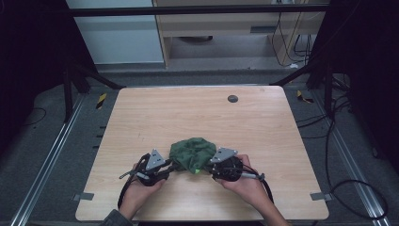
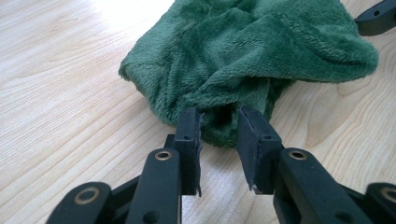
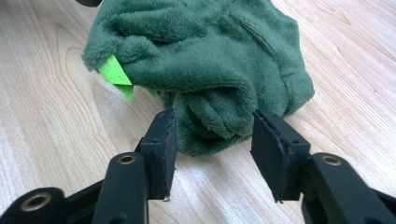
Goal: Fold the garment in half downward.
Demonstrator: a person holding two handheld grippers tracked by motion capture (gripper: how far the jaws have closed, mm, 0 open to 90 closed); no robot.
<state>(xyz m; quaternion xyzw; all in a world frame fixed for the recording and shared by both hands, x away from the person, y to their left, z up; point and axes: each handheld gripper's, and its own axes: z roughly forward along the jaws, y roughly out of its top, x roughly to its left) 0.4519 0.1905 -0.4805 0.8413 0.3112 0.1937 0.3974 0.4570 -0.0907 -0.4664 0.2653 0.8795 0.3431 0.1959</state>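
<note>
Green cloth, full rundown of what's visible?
The green cloth is dark green plush fleece, crumpled into a loose heap near the front middle of the wooden table. A bright green tag pokes out of one fold. It lies between both grippers: the left gripper has a fold of its edge between its parted fingers, and the right gripper straddles a bunched fold, fingers apart and not visibly pressing.

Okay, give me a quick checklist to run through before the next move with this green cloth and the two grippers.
1. Green cloth fully on the table: ok.
2. Left gripper jaws apart, cloth edge at the gap, pads not pressing: ok.
3. Right gripper jaws apart with a fold between them, not clamped: ok.
4. Light green tag free of the jaws: ok.
5. Cloth flat: not ok, bunched.
6. Anything under the cloth: cannot tell.
</note>
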